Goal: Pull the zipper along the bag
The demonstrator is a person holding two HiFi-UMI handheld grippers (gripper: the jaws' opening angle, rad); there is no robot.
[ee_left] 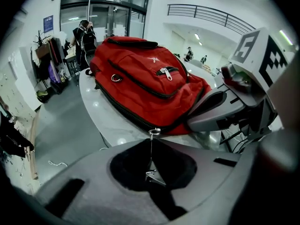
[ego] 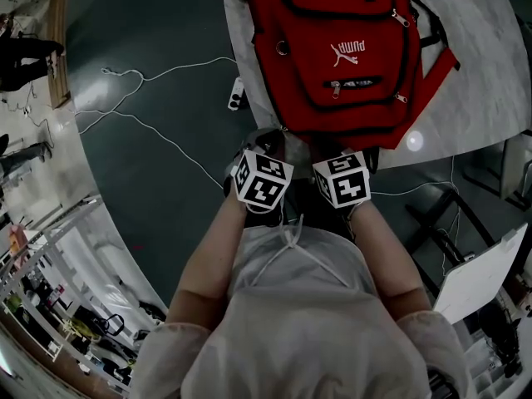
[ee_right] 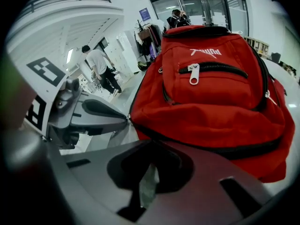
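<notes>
A red backpack (ego: 341,48) lies on a white marble table (ego: 490,81), front pockets up. Both grippers meet its near edge side by side. My left gripper (ee_left: 153,139) is shut on a thin metal zipper pull (ee_left: 154,131) of the black main zipper at the bag's near corner. In the right gripper view the left gripper (ee_right: 126,117) touches that same corner. My right gripper (ee_right: 150,144) is shut against the black zipper band at the bag's edge. In the left gripper view the right gripper (ee_left: 206,97) pinches the red fabric there. In the head view the bag hides both sets of jaw tips.
White cables (ego: 141,77) trail over the dark floor left of the table, with a small white device (ego: 237,94) by the table edge. A white panel (ego: 482,273) and black frames stand at the right. People (ee_right: 101,64) stand far off near glass doors.
</notes>
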